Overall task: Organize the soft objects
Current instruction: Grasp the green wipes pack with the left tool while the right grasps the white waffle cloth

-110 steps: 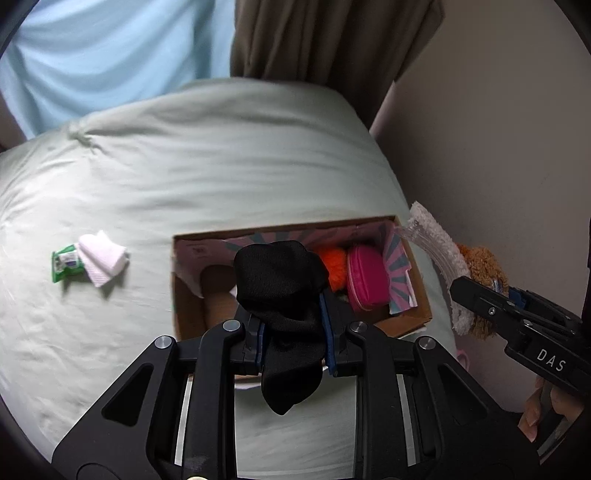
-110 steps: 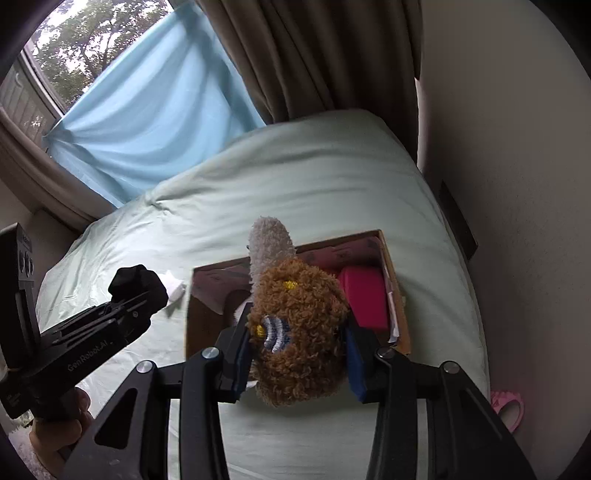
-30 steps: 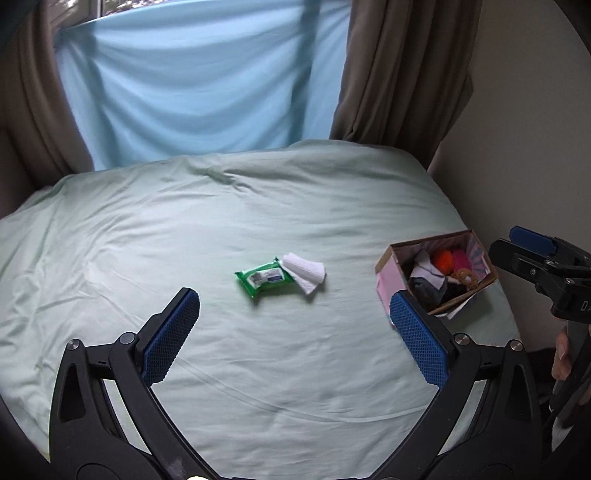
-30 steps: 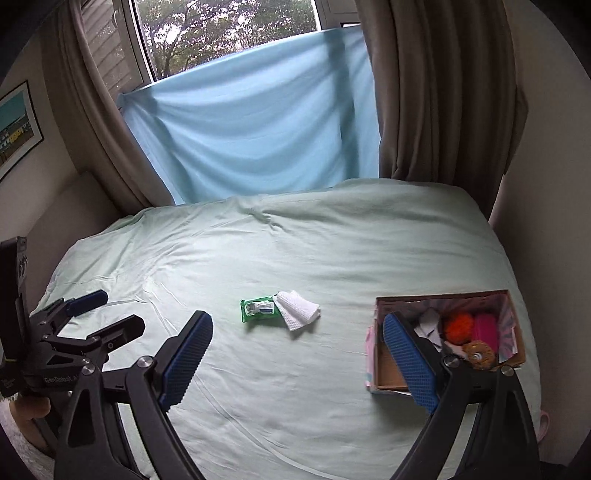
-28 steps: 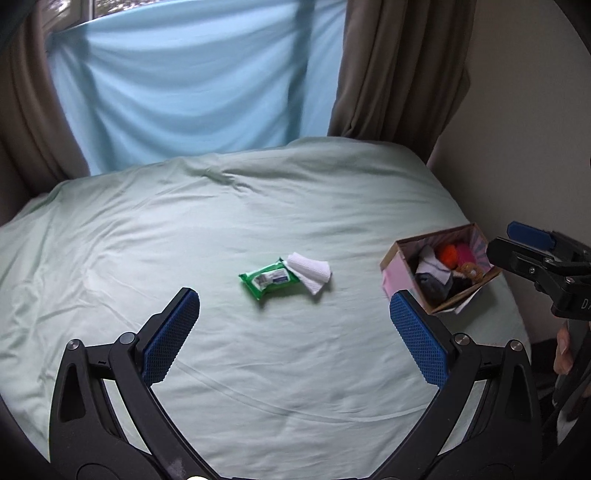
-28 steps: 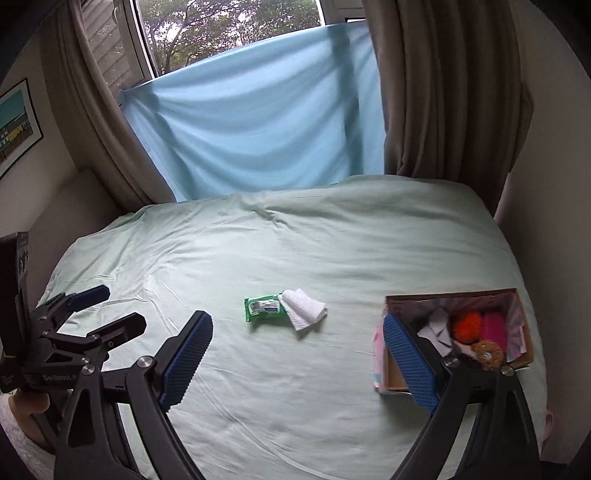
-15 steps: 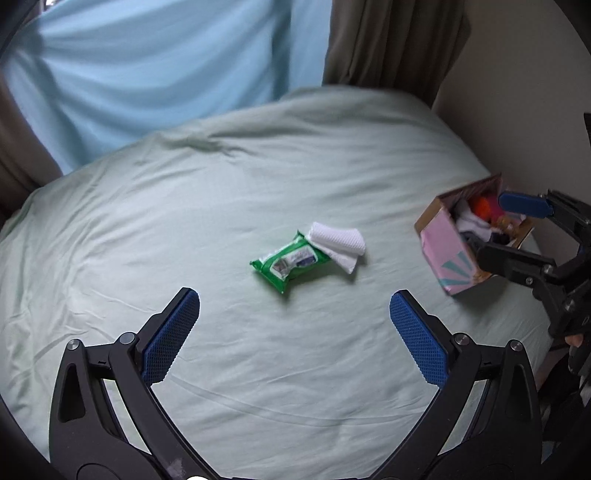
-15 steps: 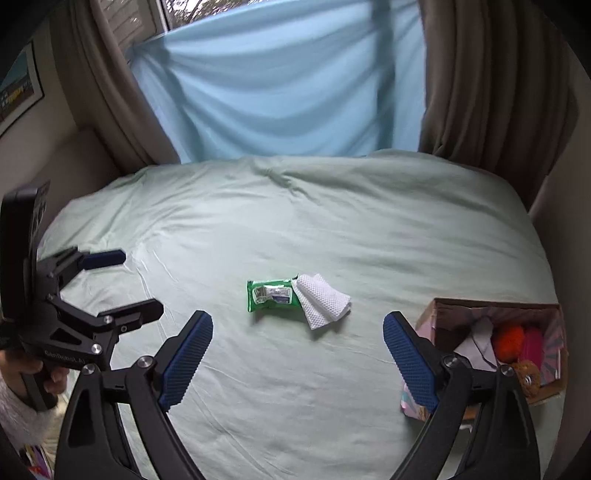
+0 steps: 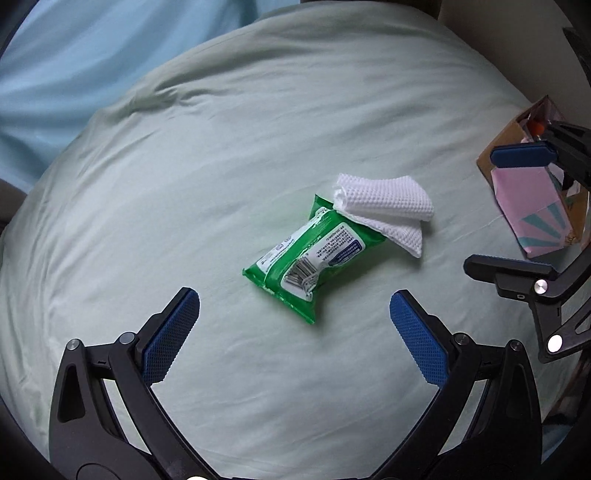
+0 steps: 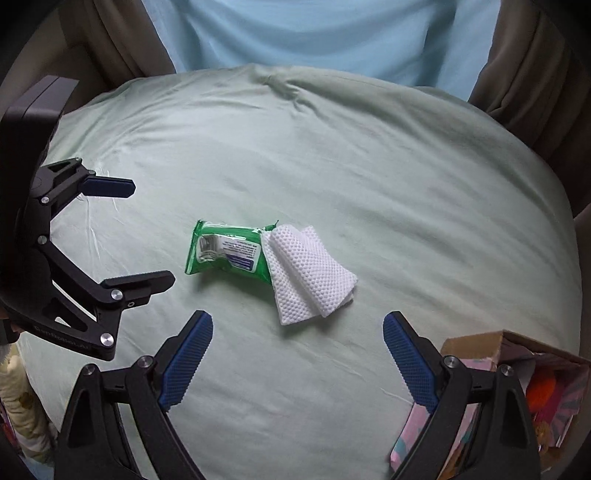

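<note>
A green pack of wipes [image 9: 314, 258] [image 10: 229, 254] lies on the pale green bed sheet [image 9: 184, 166], with a folded white mesh cloth [image 9: 384, 210] [image 10: 310, 280] resting against one end. My left gripper [image 9: 295, 314] hovers open just short of the pack, nothing between its blue pads. My right gripper [image 10: 297, 332] is open too, just short of the cloth. Each gripper shows in the other's view, the right gripper [image 9: 513, 210] at the right and the left gripper [image 10: 129, 236] at the left. A cardboard box [image 10: 517, 387] [image 9: 539, 206] with soft toys inside stands at the right.
The bed [image 10: 369, 166] fills most of both views. A light blue curtain [image 10: 314, 33] and brown drapes [image 10: 535, 74] hang behind it. The box sits near the bed's right edge.
Both grippers have come down and closer to the wipes pack and cloth, which now look much larger. The box has slid toward the right edge of both views.
</note>
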`<state>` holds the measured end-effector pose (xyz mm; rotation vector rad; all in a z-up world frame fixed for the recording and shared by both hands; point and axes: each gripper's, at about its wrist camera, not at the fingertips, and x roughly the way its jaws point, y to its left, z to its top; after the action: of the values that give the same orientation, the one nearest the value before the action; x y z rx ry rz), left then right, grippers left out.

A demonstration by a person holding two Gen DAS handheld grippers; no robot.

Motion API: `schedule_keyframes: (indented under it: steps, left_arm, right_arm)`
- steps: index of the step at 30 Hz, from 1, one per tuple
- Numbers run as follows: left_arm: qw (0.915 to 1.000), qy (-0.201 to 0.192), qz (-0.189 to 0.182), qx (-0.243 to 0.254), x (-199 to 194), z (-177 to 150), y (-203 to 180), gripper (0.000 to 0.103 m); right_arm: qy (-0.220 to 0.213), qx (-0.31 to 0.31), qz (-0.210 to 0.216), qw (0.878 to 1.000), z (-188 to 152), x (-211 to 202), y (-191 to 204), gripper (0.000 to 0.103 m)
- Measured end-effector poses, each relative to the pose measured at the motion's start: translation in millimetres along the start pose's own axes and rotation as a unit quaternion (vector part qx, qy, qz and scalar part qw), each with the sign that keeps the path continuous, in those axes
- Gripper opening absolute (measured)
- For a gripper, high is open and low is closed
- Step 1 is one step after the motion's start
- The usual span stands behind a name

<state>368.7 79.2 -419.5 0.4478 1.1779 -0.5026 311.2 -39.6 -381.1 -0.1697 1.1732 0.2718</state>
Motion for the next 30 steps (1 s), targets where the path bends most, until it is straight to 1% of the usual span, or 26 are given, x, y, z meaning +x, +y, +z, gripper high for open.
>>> schedule_keyframes:
  steps: [4,5,7,9,11,12,13,14,15,16,17,19,21,22,23,24,27,30]
  left_arm:
    - [0.9988,0.009,-0.001,0.048,30.8,10.4,-9.4,0.102]
    - [0.9983,0.014,-0.007,0.056,39.7,13.0,-11.2,0.102]
    - [0.9972,0.027,-0.017,0.068,54.9,16.7,-13.0,0.101]
    - [0.9959,0.033,-0.019,0.082,67.9,21.1,-16.0,0.100]
    - [0.9950,0.041,-0.024,0.088,79.6,24.6,-18.1,0.099]
    - [0.9947,0.045,-0.030,0.087,84.5,25.9,-18.1,0.096]
    - [0.9943,0.052,-0.040,0.084,90.0,27.0,-18.0,0.091]
    - [0.9940,0.058,-0.046,0.081,94.2,27.1,-17.8,0.087]
    - [0.9939,0.062,-0.047,0.078,98.3,27.5,-17.5,0.080]
    - [0.9938,0.065,-0.048,0.076,101.6,27.6,-17.4,0.075]
    - [0.9936,0.068,-0.049,0.075,104.3,27.9,-17.2,0.074]
    - [0.9939,0.066,-0.049,0.073,106.1,29.0,-16.9,0.069]
    - [0.9941,0.065,-0.053,0.069,105.5,30.0,-16.7,0.064]
    - [0.9942,0.064,-0.055,0.067,105.3,30.6,-16.5,0.062]
    - [0.9942,0.064,-0.058,0.064,104.5,29.9,-16.8,0.060]
    - [0.9943,0.063,-0.061,0.061,103.5,29.7,-16.8,0.058]
    - [0.9946,0.064,-0.066,0.048,100.7,33.8,-13.5,0.052]
    - [0.9950,0.064,-0.070,0.030,93.9,35.7,-14.0,0.049]
  right_arm:
    - [0.040,-0.040,0.021,0.998,6.4,41.4,-4.7,0.092]
    - [0.049,-0.049,0.028,0.997,8.0,49.9,-6.2,0.092]
    - [0.063,-0.064,0.041,0.995,11.0,64.7,-9.4,0.092]
    - [0.077,-0.078,0.047,0.993,15.0,78.5,-12.6,0.092]
    - [0.088,-0.087,0.055,0.991,17.3,91.2,-15.5,0.091]
    - [0.092,-0.089,0.058,0.990,17.9,96.3,-17.2,0.090]
    - [0.098,-0.090,0.063,0.989,18.4,101.8,-18.7,0.087]
    - [0.106,-0.092,0.068,0.988,18.5,107.8,-20.2,0.079]
    - [0.112,-0.094,0.069,0.987,18.5,112.1,-21.2,0.072]
    - [0.115,-0.095,0.071,0.986,18.1,115.4,-22.2,0.070]
    - [0.114,-0.096,0.072,0.986,18.0,116.9,-23.5,0.068]
    - [0.108,-0.091,0.076,0.987,17.9,116.5,-26.7,0.064]
    - [0.103,-0.082,0.073,0.989,17.0,115.3,-30.9,0.052]
    - [0.100,-0.077,0.071,0.989,16.2,114.6,-33.7,0.049]
    - [0.099,-0.073,0.068,0.990,15.7,113.9,-35.9,0.042]
    - [0.097,-0.066,0.062,0.991,15.4,113.2,-39.1,0.033]
    - [0.091,-0.027,0.068,0.993,15.5,111.2,-51.8,0.023]
    - [0.078,-0.004,0.065,0.995,13.8,103.1,-56.4,0.017]
